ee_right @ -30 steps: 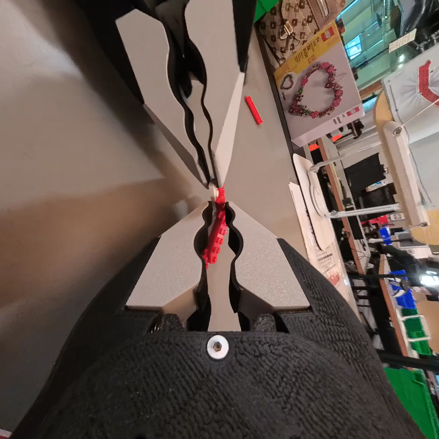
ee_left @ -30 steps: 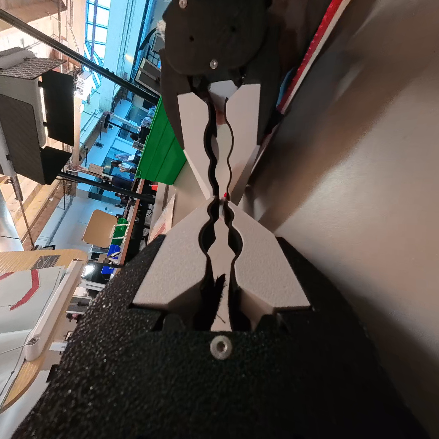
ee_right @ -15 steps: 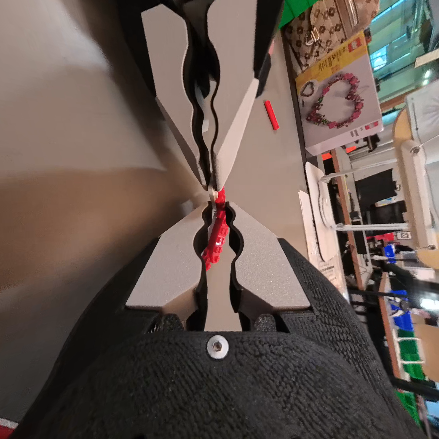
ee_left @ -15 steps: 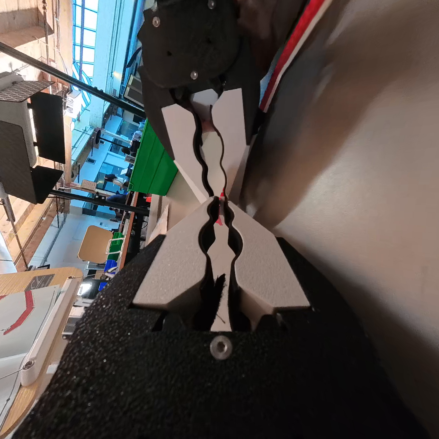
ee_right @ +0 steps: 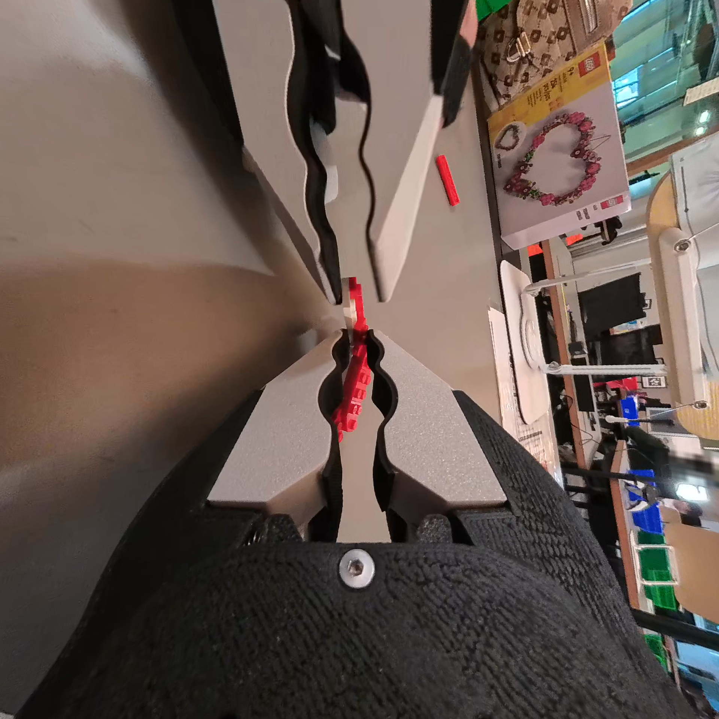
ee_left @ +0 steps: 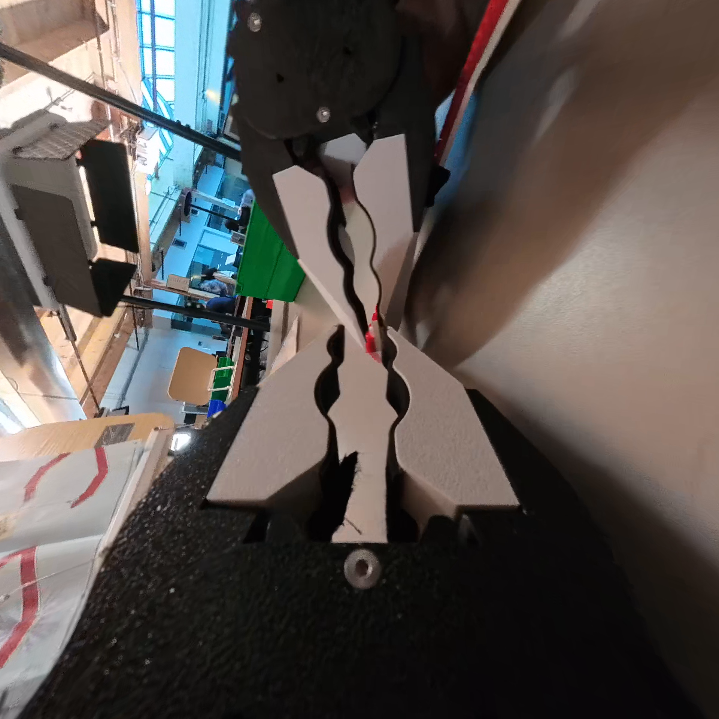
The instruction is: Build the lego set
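Two grippers meet nose to nose over the grey table [ee_right: 97, 163], both turned on their sides. The right gripper [ee_right: 356, 332] is clenched on one red lego strip [ee_right: 356, 389], a studded run of plates. The strip lies in the channel between its two fingers, and its far end pokes out past the tips. On that far end sits one small pale piece [ee_right: 350, 313], touching the red; I cannot tell whether it is pressed fully home. The left gripper [ee_right: 358, 299] faces it from the other side with its two fingers spread. The gap is wider than the strip, and the tip of the strip sits just inside the mouth. One of its fingertips [ee_right: 335, 297] is right beside the pale piece, and the other stands clear, so this one is released. From the left wrist view only a sliver of the red strip [ee_left: 371, 338] shows. It is wedged where the four fingertips come together, with one tip of the right gripper reaching in between the left gripper's own tips. Elsewhere on the table lies one loose red bar [ee_right: 447, 179], well apart from the grippers. Beyond it, at the table's edge, is one set box [ee_right: 556, 155] picturing a heart-shaped wreath of flowers. One brown patterned bag [ee_right: 544, 42] rests against the box. Past the far end of the table stands one row of green bins [ee_left: 268, 264].
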`<action>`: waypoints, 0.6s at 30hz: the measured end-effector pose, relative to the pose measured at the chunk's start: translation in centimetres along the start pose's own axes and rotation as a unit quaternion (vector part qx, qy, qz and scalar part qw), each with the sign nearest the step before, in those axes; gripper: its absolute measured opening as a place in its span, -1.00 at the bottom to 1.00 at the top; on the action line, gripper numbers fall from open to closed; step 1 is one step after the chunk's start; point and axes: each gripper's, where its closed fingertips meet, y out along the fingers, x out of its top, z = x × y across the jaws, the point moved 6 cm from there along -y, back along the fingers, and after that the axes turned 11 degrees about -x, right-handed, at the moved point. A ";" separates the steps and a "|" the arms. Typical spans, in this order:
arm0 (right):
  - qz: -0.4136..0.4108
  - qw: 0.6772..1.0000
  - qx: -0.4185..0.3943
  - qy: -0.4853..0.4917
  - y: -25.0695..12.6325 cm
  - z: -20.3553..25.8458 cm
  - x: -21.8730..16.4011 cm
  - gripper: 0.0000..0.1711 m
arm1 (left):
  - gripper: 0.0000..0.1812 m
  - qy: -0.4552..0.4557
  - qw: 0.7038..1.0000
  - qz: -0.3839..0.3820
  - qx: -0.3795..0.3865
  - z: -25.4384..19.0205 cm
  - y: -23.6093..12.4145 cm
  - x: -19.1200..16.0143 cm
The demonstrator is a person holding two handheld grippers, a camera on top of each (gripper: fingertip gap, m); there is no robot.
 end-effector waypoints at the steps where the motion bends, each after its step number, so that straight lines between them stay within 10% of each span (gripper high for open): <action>1: 0.000 1.000 -0.001 -0.001 0.0 0.0 0.0 -0.92 | -0.76 -0.012 1.000 0.001 0.004 0.2 -0.1 -0.1; 18: 0.004 1.000 0.003 -0.010 -0.4 -0.3 -0.4 -0.92 | -0.92 0.002 0.999 0.050 -0.014 -0.2 0.8 -0.6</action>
